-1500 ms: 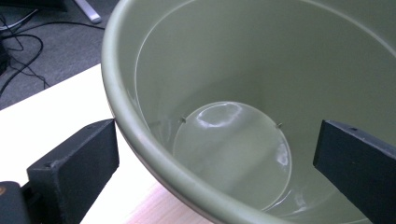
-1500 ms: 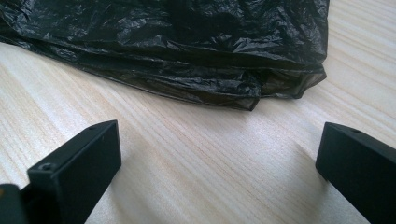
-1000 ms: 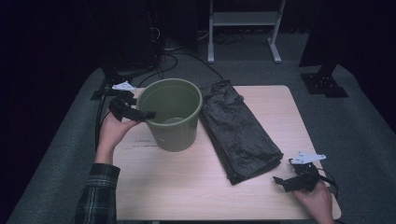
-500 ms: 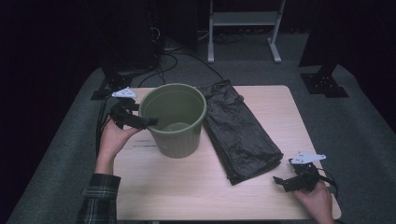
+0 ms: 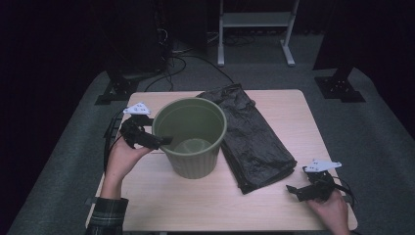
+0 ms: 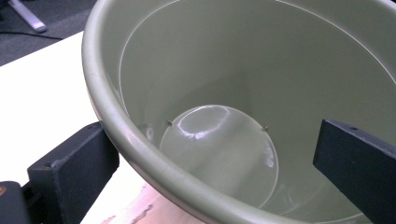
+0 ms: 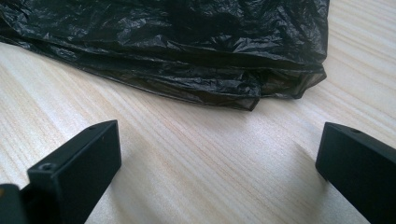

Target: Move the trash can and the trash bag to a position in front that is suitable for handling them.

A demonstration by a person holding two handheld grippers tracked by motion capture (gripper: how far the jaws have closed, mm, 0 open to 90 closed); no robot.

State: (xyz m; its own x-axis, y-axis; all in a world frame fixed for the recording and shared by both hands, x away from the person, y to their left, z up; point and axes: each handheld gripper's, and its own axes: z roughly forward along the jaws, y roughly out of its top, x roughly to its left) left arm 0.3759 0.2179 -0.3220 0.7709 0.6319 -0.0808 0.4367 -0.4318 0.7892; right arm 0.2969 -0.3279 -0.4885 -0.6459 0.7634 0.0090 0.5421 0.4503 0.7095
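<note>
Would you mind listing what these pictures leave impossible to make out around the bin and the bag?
- Green bin: in the high view its far outer wall is hidden by its own body; the left gripper view cuts off its rim at the frame edges.
- Black plastic bag: its left edge lies behind the bin in the high view, so touching or apart is unclear.
- Left gripper: the gap between jaw and wall is too small to judge.
</note>
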